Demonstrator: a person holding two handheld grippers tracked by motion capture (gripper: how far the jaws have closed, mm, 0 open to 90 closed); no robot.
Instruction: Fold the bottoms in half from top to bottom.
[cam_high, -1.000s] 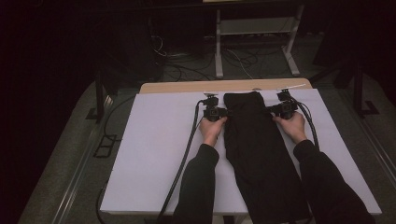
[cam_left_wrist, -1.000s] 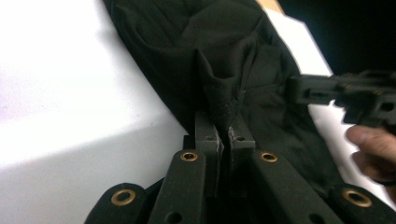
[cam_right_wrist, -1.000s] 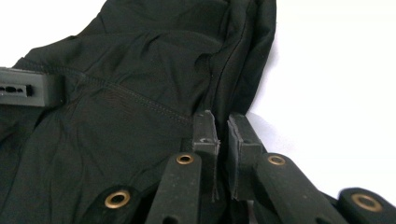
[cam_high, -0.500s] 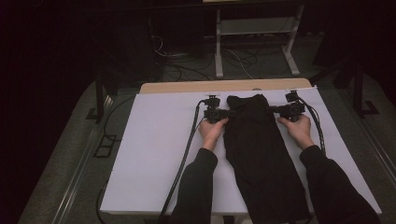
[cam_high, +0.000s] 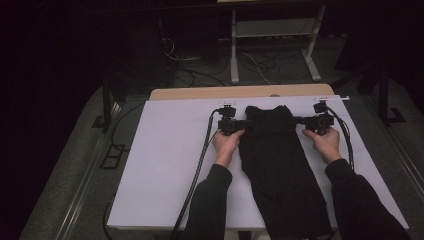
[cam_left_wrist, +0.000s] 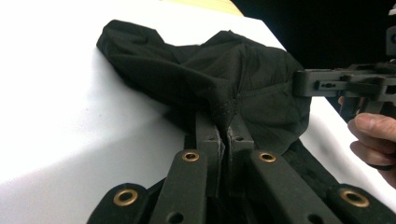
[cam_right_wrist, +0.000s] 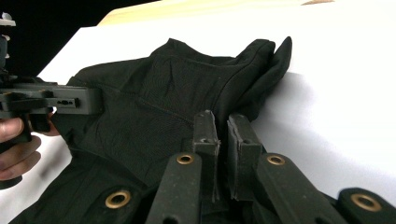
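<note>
On the white table, you are pinching the black garment with both grippers: left gripper and right gripper jaws clamped tight on its opposite edges.

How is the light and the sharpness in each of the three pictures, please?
High view: dim, dark surroundings, the white table brightest, the black garment nearly without detail. Left gripper view: table glares white, near jaws soft, seam sharp. Right gripper view: fabric folds clear, soft shadow beside the garment.

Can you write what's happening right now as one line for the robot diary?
left claw: shut on black garment | right claw: shut on black garment | garment: on white table, top end pinched at both sides
</note>
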